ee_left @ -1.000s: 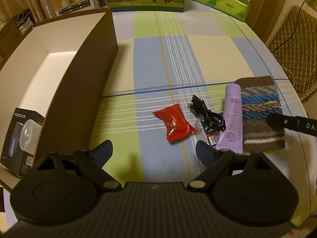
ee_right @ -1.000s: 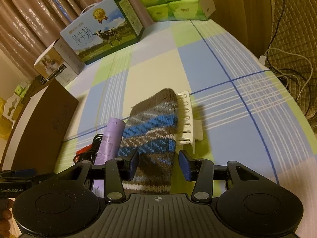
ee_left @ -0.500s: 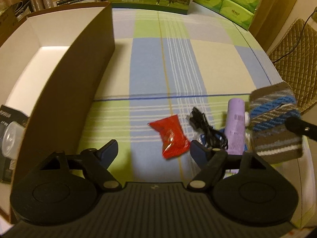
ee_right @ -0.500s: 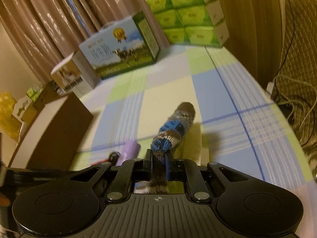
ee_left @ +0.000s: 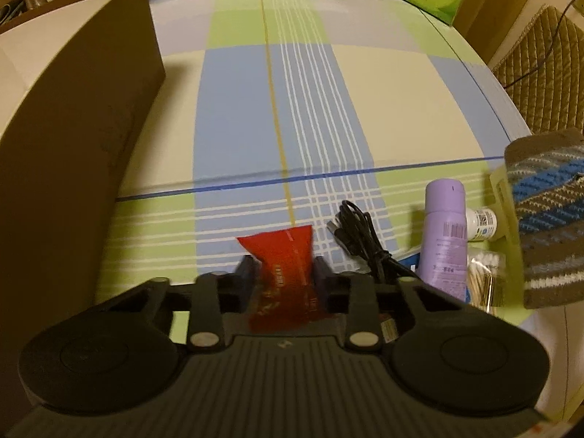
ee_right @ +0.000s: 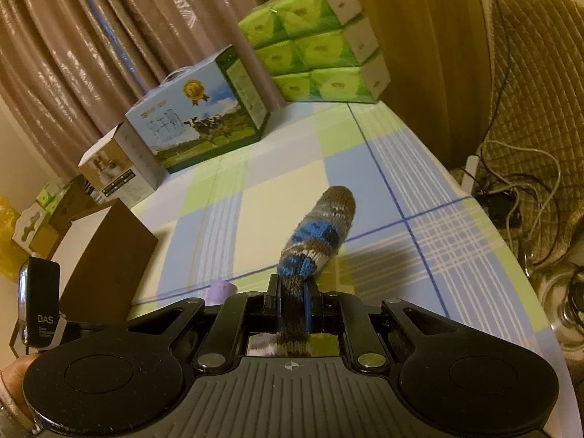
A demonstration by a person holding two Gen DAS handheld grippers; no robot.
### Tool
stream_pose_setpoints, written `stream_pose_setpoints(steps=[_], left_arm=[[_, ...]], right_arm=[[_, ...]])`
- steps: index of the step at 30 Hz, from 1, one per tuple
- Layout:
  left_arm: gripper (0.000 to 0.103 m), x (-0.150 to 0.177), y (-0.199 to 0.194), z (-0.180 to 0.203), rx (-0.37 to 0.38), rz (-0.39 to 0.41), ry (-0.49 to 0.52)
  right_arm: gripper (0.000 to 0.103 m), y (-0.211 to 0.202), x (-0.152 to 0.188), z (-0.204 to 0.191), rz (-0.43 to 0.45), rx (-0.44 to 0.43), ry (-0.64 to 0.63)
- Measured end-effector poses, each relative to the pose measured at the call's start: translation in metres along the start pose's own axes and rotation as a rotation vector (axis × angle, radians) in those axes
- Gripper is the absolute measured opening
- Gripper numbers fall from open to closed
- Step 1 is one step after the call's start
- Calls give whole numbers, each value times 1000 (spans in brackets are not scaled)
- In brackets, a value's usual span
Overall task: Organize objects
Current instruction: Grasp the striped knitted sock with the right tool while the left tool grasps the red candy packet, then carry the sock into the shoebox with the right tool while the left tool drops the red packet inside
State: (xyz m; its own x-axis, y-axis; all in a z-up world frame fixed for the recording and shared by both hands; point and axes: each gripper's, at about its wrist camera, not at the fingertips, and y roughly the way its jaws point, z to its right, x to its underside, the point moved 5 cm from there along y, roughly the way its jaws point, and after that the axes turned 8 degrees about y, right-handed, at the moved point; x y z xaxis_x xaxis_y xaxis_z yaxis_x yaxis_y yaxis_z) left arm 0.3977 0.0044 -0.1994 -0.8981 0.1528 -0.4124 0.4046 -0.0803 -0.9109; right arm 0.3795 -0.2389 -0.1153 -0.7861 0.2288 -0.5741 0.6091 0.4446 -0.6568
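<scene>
Far left, the open brown box (ee_left: 84,138) stands on the checked tablecloth (ee_left: 394,102); I take it as the likely destination.

Left gripper (ee_left: 281,277): jaws have just been closing, and the red packet (ee_left: 288,255) sits between them, pads pressed to its two long edges. It lies near the table's front edge, just right of the box wall. I judge it light, crinkly and slippery; the film will buckle, so I hold it across the middle, not by a sealed end.

Just right of it: a coiled black cable (ee_left: 361,230), limp and prone to snag. Then the lilac tube (ee_left: 445,233) lying flat, probably smooth and apt to roll, best taken across its barrel. A small white bottle (ee_left: 483,221) and a pack of cotton swabs (ee_left: 487,277) lie beside it.

Right gripper (ee_right: 292,306): together, clamped on the cuff end of the knitted sock (ee_right: 317,241), which is lifted clear of the cloth and stands out ahead of the fingers. Soft, light, stretchy; grip looks secure, though the free end could drag on neighbours.

Far side: milk carton (ee_right: 197,124) and green tissue packs (ee_right: 317,43), well apart from the work.
</scene>
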Motion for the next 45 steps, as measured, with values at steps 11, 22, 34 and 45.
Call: stream_pose_setpoints(steps=[11,22,34,45], left_arm=[[22,12,-44,-9,19,86,-3],[22,27,-132,-40,25,231,-33],[21,40,-193,-124,-65,328,-106],[21,36,-192,-218,-153,322,-161]], right_arm=[[8,-17,6,-15,-13,-50,27],[8,-29,15,-93,-44,-245,-4],[8,-2,38,-214,-95,-451,-68],[8,72,54,-303,-120,-461,-150]])
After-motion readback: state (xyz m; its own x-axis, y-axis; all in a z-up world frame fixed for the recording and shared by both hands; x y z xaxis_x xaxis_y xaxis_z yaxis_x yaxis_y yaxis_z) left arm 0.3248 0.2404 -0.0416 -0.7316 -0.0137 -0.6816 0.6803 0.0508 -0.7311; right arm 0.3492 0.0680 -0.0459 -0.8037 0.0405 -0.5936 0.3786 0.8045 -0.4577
